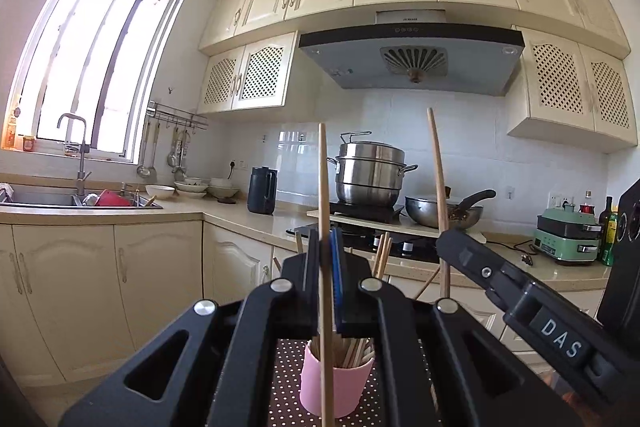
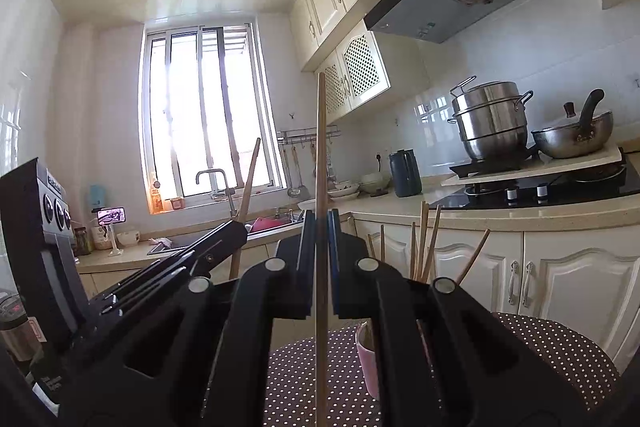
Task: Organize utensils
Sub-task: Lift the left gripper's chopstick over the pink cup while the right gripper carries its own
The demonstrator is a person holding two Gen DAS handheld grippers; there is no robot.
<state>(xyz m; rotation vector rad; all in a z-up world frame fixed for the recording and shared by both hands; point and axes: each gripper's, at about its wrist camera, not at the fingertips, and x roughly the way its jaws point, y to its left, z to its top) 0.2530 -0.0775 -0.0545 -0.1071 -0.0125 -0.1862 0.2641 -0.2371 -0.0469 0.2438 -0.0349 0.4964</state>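
Chopstick [image 1: 325, 267] slender, pale wood, upright, pinched by left tool [image 1: 326, 255].

The cup [image 1: 337, 383] is standing on the dotted table [image 1: 288, 379], with a bundle of chopsticks [image 1: 352, 349] sitting upright in it. One chopstick [image 1: 325, 267] is standing upright between the left gripper's [image 1: 326, 263] closed jaws, in front of the cup. To its right, the right gripper [image 1: 448, 247] is pinching a second chopstick [image 1: 439, 187]. Behind them, the stove [image 1: 368, 239] is sitting on the counter [image 1: 248, 223], with the steamer pot [image 1: 368, 171] left of the wok [image 1: 444, 213]. The sink [image 1: 48, 199] is lying far left under the window [image 1: 92, 51].
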